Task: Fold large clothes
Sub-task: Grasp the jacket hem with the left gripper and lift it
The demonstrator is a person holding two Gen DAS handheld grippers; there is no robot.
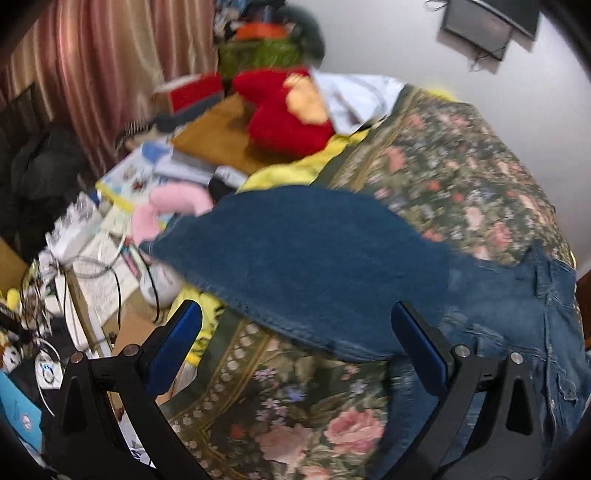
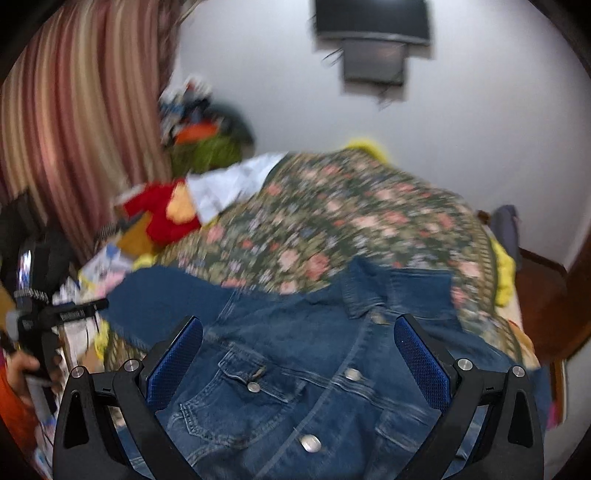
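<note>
A blue denim jacket (image 2: 295, 369) lies spread front up on a floral bedspread (image 2: 351, 229), collar toward the far side. One sleeve (image 1: 314, 258) stretches out to the left across the bed. My left gripper (image 1: 295, 325) is open and empty, hovering just above the sleeve's near edge. My right gripper (image 2: 299, 339) is open and empty over the jacket's chest, with the buttons and a chest pocket (image 2: 251, 376) between its fingers. The left gripper also shows in the right wrist view (image 2: 74, 314), at the far left by the sleeve's end.
A cluttered table (image 1: 207, 140) to the left of the bed holds a red plush toy (image 1: 284, 110), books, cables and a pink item (image 1: 173, 206). Striped curtains (image 2: 74, 129) hang at the left. A wall-mounted screen (image 2: 373, 33) is on the far wall. A yellow blanket (image 2: 502, 266) edges the bed.
</note>
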